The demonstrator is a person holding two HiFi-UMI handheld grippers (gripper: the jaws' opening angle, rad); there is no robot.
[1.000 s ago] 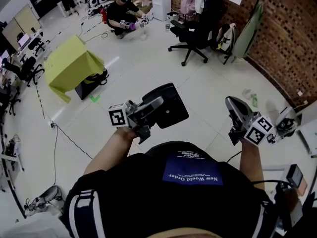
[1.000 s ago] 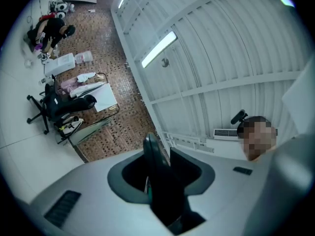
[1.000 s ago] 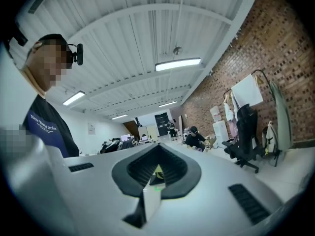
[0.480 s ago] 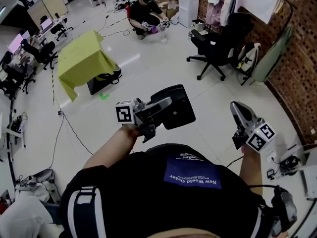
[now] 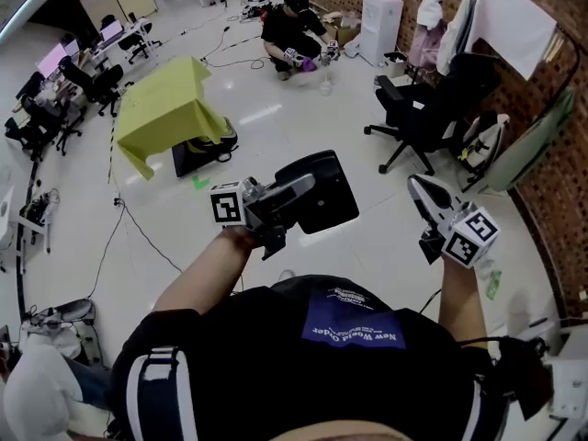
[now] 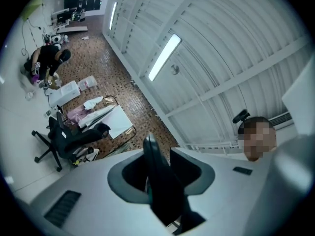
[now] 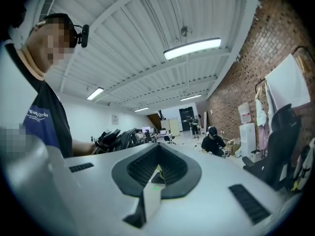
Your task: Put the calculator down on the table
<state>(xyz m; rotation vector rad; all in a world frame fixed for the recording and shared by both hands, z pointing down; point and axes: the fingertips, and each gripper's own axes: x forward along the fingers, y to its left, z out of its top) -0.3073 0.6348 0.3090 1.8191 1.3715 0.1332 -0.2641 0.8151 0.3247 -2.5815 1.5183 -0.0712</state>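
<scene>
Nearest, left gripper (image 5: 292,194): clamped on the calculator (image 5: 323,194), a dark slab held in the air in front of me, edge-on between my jaws. Right gripper (image 5: 419,187): jaws together, nothing in them. Below and beyond: bare floor (image 5: 276,131), no table within reach. Further off: yellow-draped table (image 5: 170,108), office chair (image 5: 424,118), a crouching person (image 5: 292,28). Change over the last second: all three have slid rightward across the head view, while the grip is unchanged. Judgement: I am turning to find a surface, and the set-down is not begun.
</scene>
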